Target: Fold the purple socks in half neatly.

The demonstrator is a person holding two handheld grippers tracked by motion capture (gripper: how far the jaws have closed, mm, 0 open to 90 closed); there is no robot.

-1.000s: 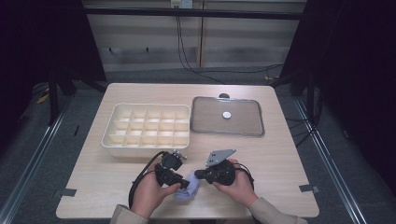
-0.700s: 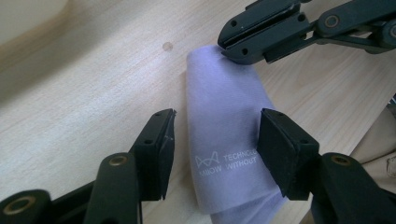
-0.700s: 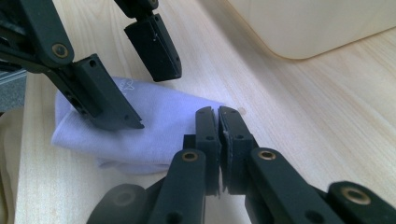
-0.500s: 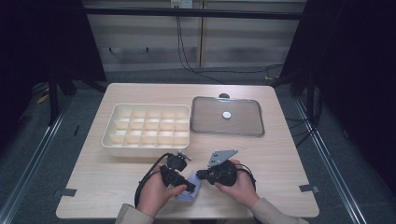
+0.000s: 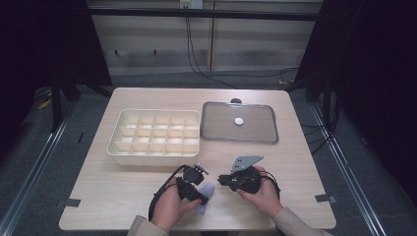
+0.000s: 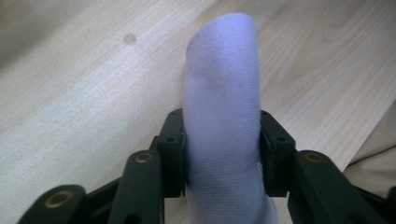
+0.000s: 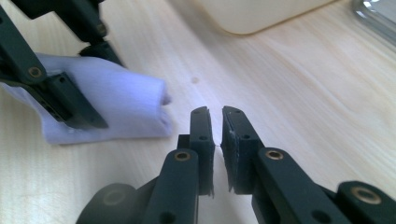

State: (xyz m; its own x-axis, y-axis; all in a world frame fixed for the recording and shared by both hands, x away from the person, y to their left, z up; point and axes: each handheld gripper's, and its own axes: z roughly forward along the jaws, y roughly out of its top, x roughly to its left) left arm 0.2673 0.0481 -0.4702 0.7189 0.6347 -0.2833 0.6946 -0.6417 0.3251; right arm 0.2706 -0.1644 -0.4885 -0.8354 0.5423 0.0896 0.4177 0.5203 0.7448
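A pale lilac folded cloth (image 5: pixel 208 190) lies on the wooden table near its front edge. My left gripper (image 5: pixel 202 195) is shut on it. In the left gripper view both pads of the left gripper (image 6: pixel 222 135) press the sides of the cloth (image 6: pixel 222 70), after the jaws have just been closing. My right gripper (image 5: pixel 221 180) sits just right of the cloth and points left at it. Its jaws have just been opening. In the right gripper view the right gripper (image 7: pixel 215 114) shows a narrow slit with nothing inside, beside the cloth (image 7: pixel 126 102).
A cream tray (image 5: pixel 114 147) with several compartments stands behind my left hand. A clear grey-rimmed lid (image 5: pixel 265 140) lies to its right with a small white disc (image 5: pixel 239 120) on it. Bare table (image 5: pixel 305 167) stretches to the right of my right hand.
My right gripper has drawn off the cloth a little to the right. The left gripper has shifted slightly and sunk with the cloth in it.
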